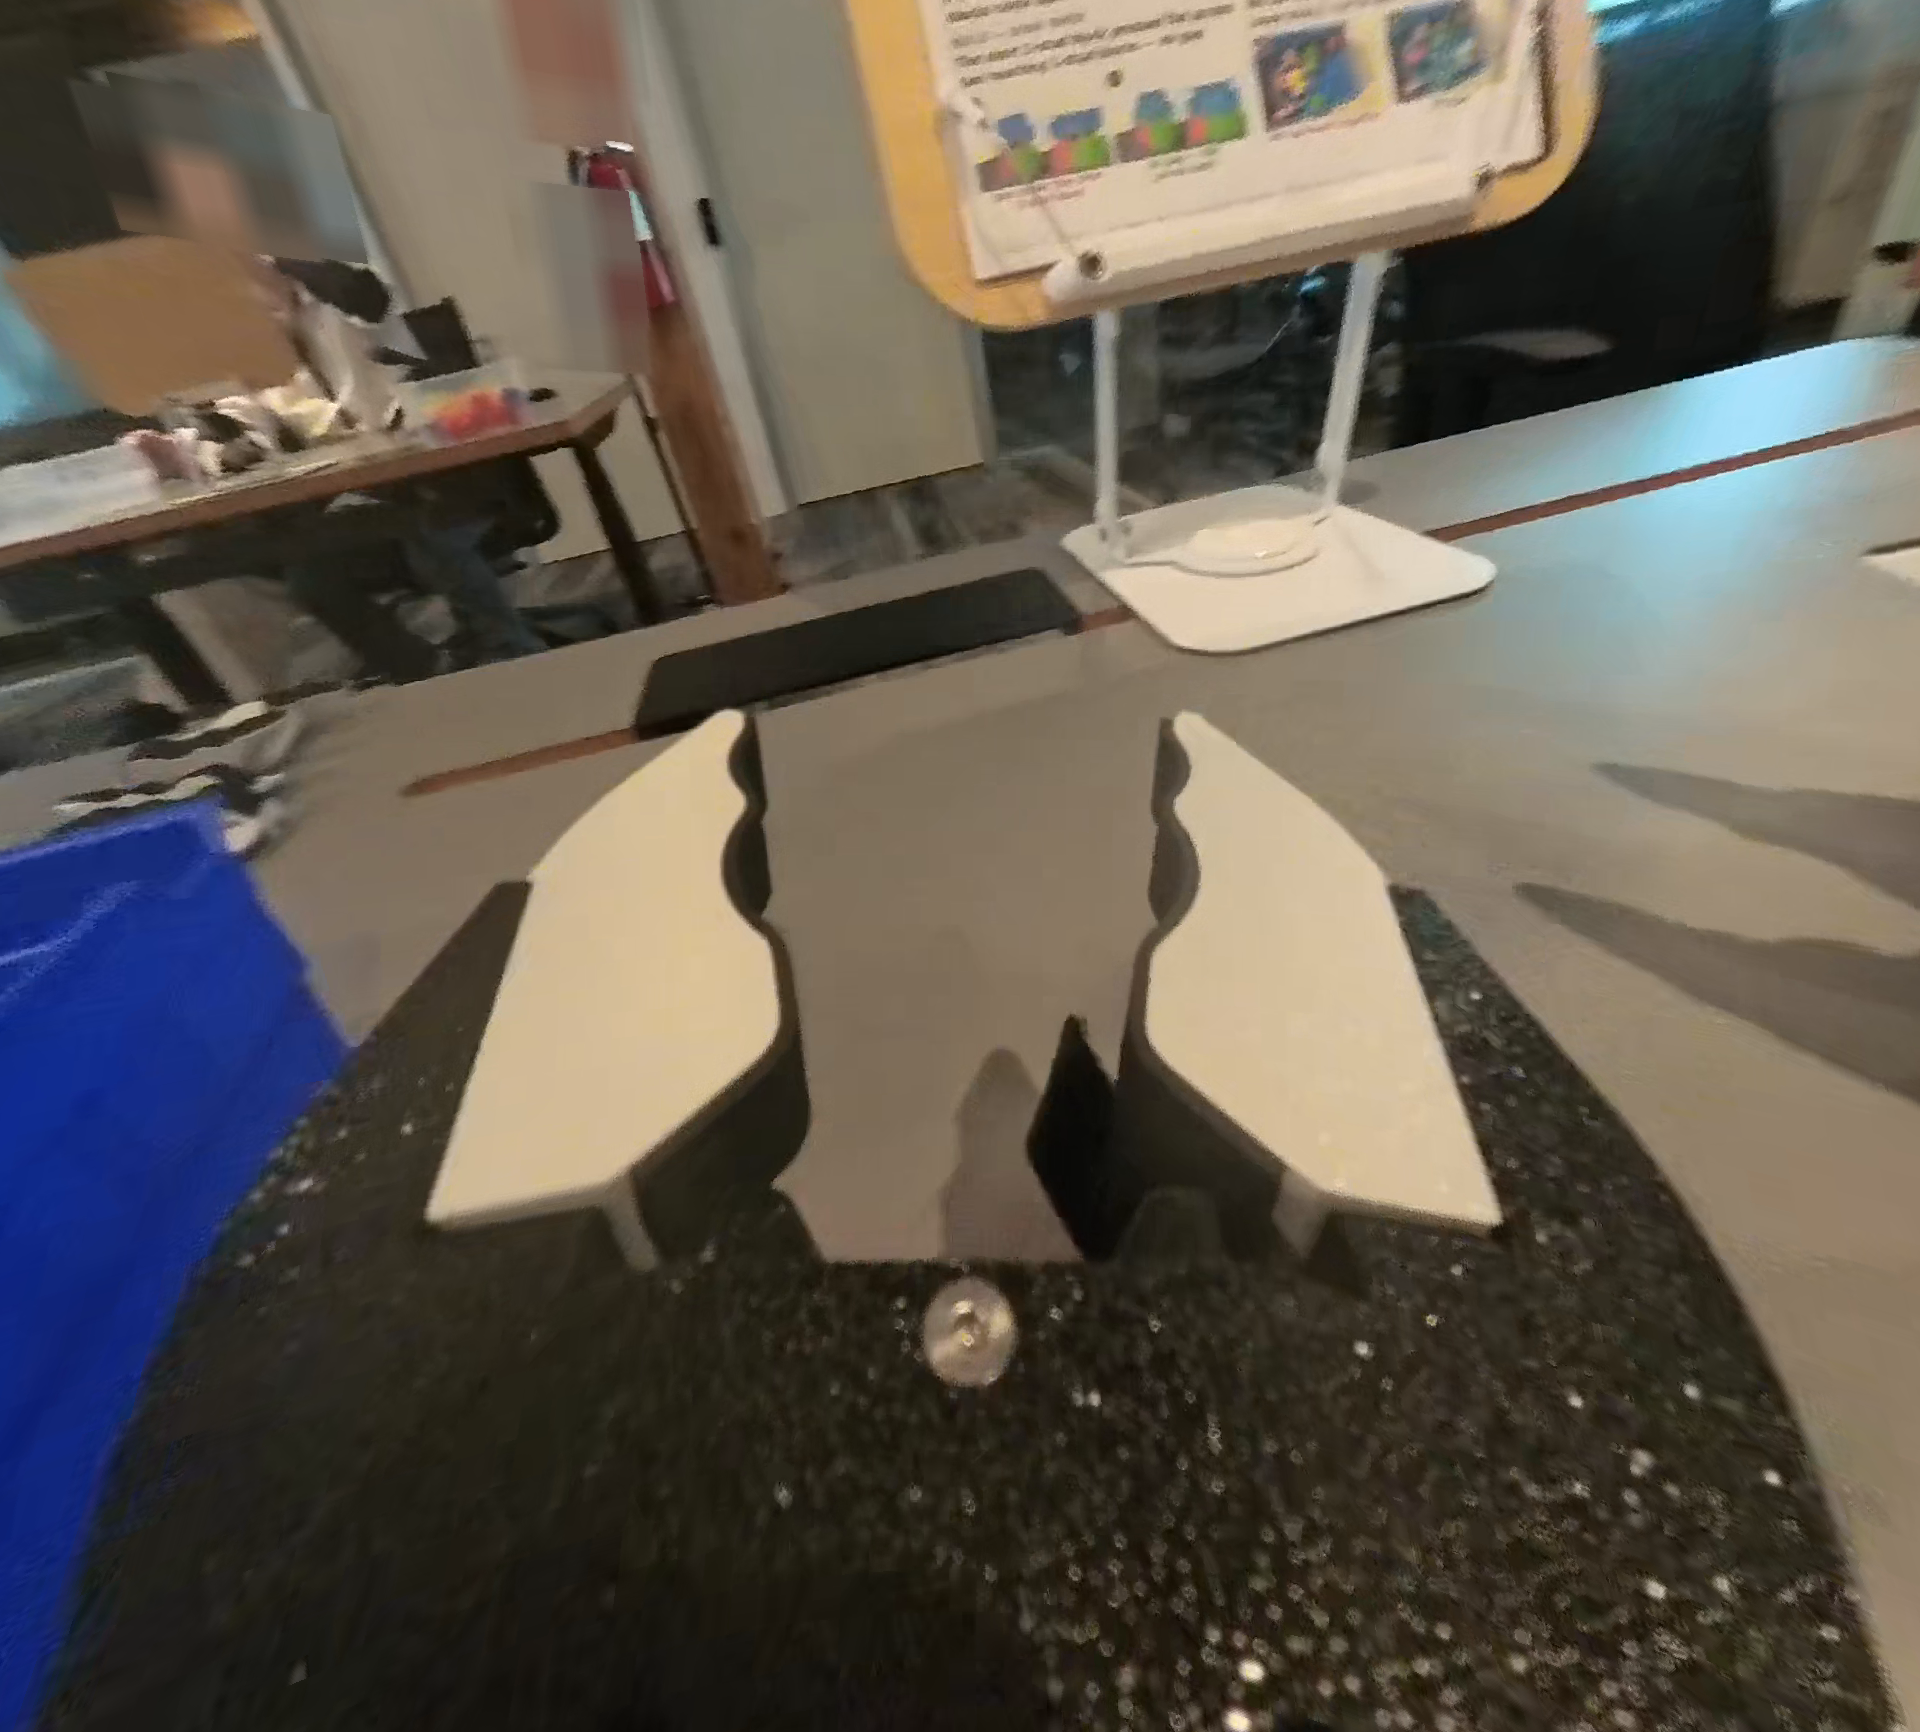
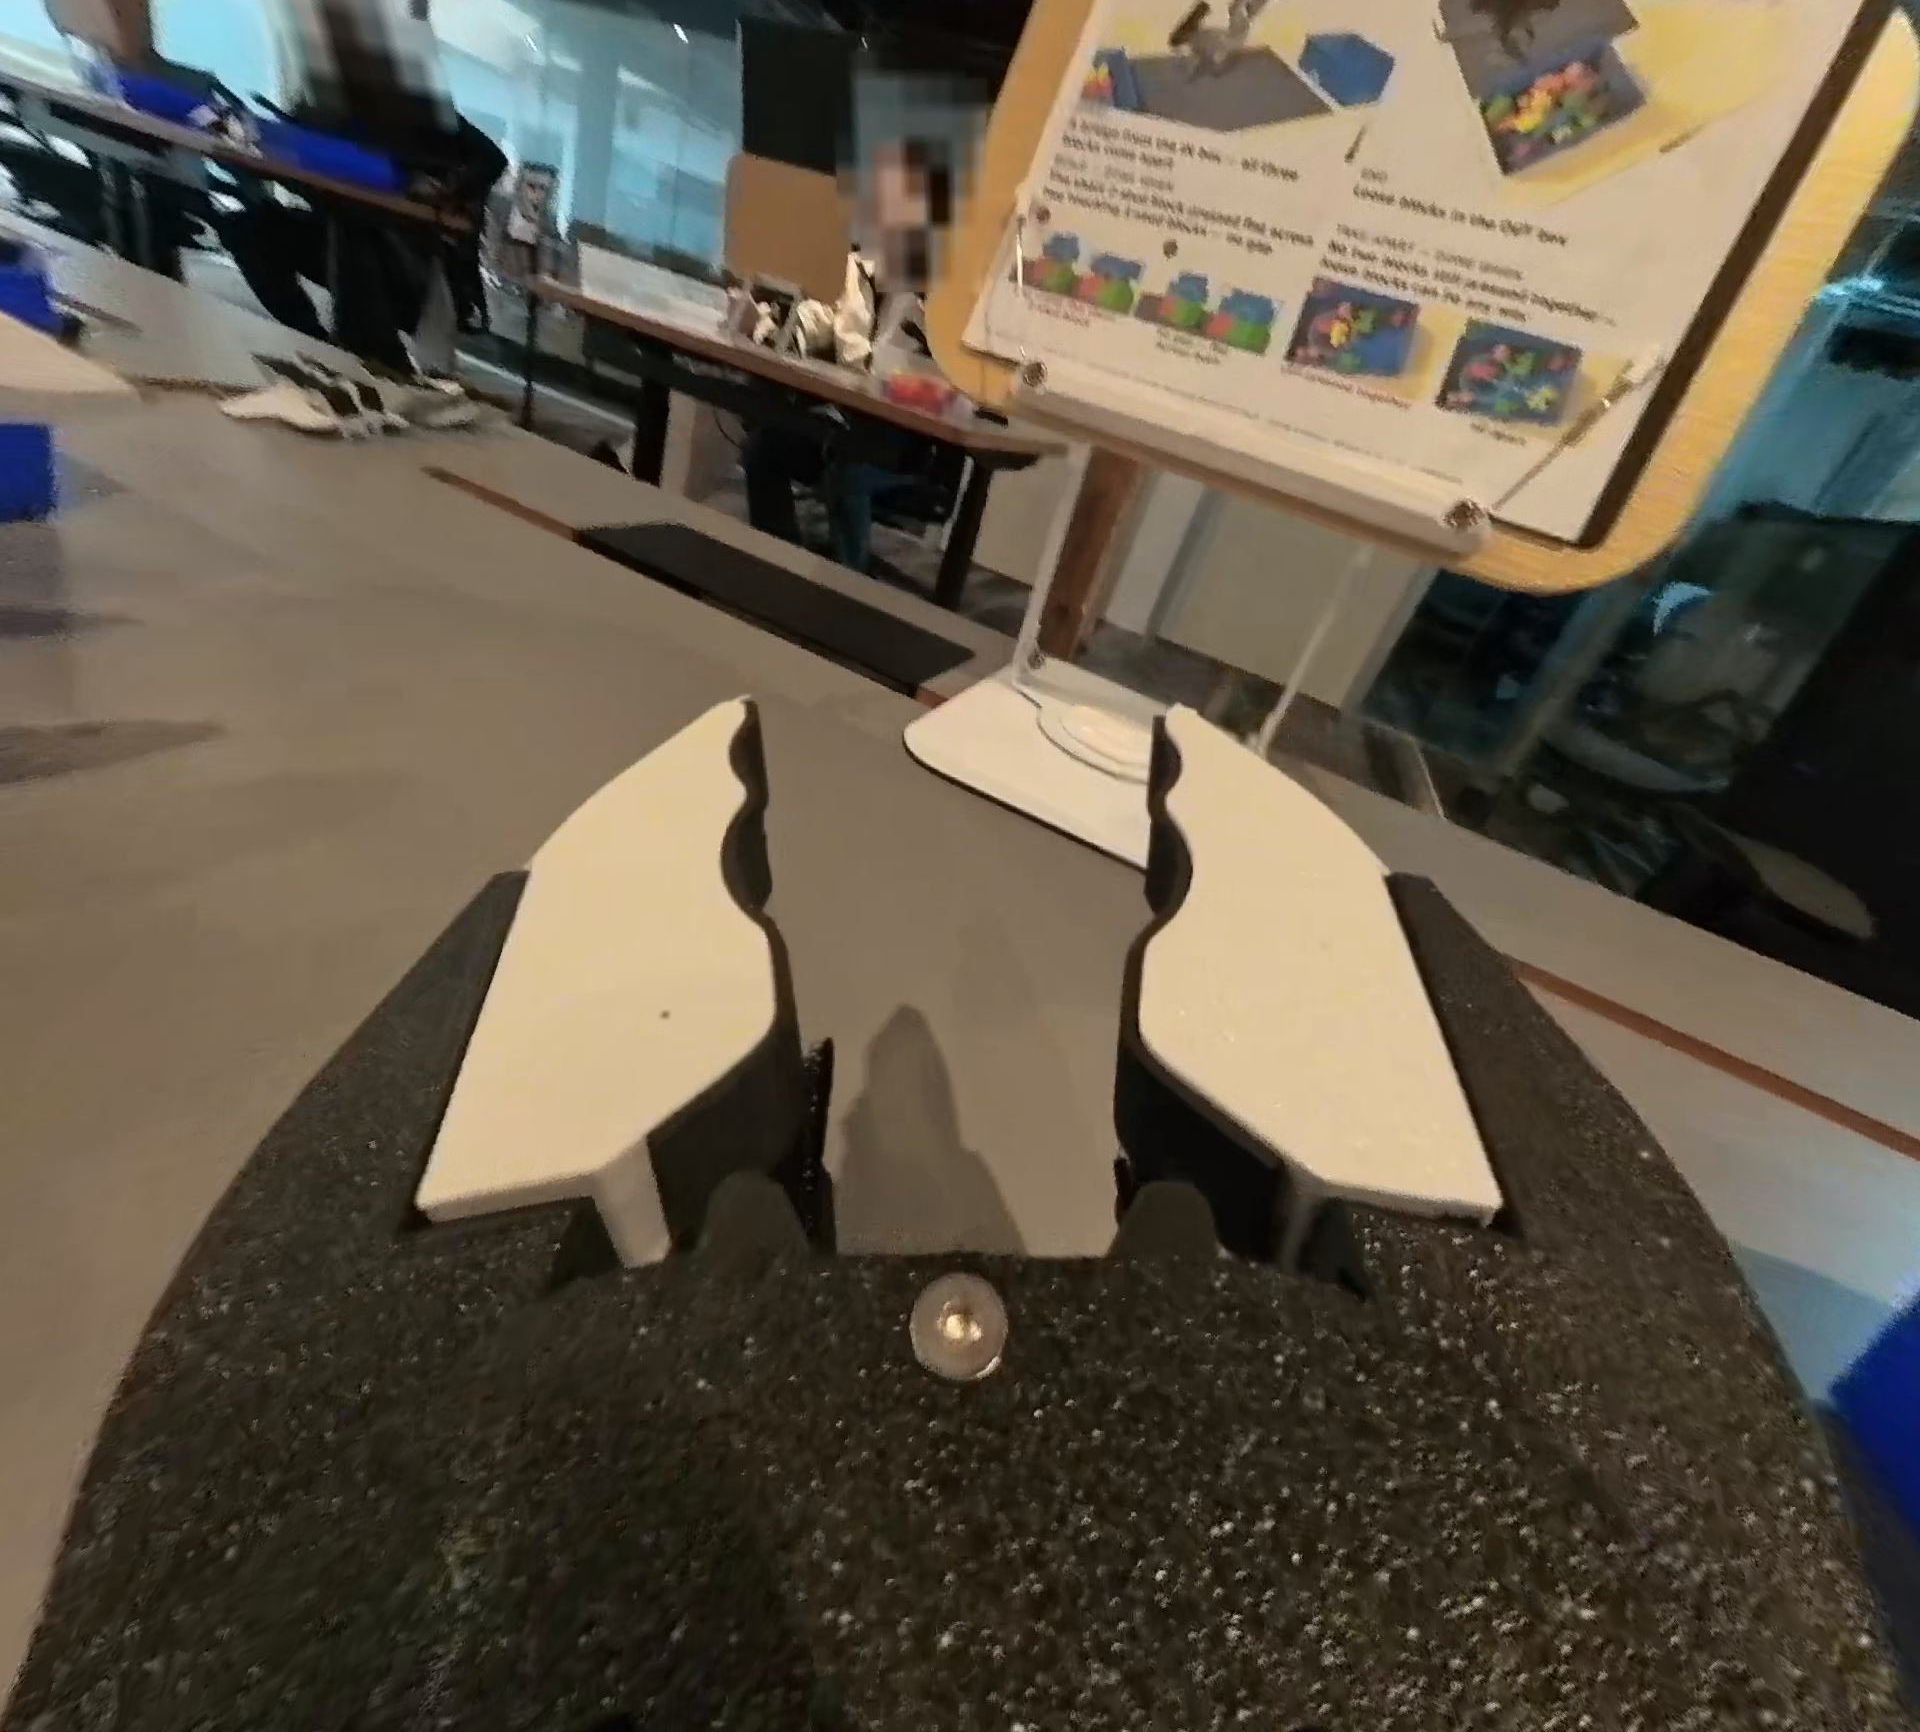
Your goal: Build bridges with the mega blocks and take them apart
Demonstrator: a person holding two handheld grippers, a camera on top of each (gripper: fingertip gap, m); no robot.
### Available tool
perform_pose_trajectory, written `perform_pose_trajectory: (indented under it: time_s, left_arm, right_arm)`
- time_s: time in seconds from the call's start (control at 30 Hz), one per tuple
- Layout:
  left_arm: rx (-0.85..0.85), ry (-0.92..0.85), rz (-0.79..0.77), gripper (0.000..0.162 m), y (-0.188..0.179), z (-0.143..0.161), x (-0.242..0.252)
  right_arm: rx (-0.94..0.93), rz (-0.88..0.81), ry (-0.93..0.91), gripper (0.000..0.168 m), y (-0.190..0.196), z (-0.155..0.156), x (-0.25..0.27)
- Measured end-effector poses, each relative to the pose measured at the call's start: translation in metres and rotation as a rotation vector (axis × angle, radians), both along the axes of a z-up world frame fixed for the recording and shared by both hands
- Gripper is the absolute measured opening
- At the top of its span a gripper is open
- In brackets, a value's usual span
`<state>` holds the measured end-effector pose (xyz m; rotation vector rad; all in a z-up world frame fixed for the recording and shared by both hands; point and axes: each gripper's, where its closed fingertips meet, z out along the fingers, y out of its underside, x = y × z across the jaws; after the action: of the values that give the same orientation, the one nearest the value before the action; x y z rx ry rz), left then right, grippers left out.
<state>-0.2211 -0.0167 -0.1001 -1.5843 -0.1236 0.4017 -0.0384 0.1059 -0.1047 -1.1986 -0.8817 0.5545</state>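
Observation:
No loose mega blocks show in either view. My left gripper (image 1: 961, 732) is open and empty, held a little above the grey table (image 1: 1351, 799), with its white fingers (image 1: 644, 934) spread wide. A blue bin (image 1: 125, 1059) fills the left edge of the left wrist view, close beside the left finger. My right gripper (image 2: 956, 726) is also open and empty above the same grey table (image 2: 312, 695). A blue corner (image 2: 1881, 1391), likely another bin, shows at the right edge of the right wrist view.
An instruction sheet on a wooden board with a white stand (image 1: 1278, 581) stands at the table's far edge, also in the right wrist view (image 2: 997, 747). A black pad (image 1: 862, 643) lies by it. Behind, a person sits at another table (image 1: 312, 477).

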Motion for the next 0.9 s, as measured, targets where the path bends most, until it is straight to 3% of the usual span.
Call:
perform_pose_trajectory:
  time_s: [0.13,0.27,0.53,0.7,0.9]
  left_arm:
    - [-0.09,-0.052,0.048,0.069,0.001,-0.018,-0.014]
    - [-0.157,-0.08,0.089,0.058,-0.001,-0.032,-0.027]
    - [-0.216,-0.097,0.056,0.04,0.002,-0.047,-0.024]
    - [-0.238,-0.098,0.049,0.025,0.003,-0.051,-0.023]
    - [-0.236,-0.105,0.043,0.018,0.001,-0.051,-0.023]
  right_arm:
    - [-0.048,-0.049,-0.088,0.058,0.005,-0.009,0.003]
    - [-0.084,0.007,-0.139,0.036,-0.001,-0.019,-0.002]
    - [-0.063,0.057,-0.215,0.0,-0.009,-0.028,-0.011]
    - [-0.109,0.089,-0.223,0.0,-0.009,-0.031,-0.013]
    - [-0.203,0.143,-0.189,0.0,-0.006,-0.032,-0.012]
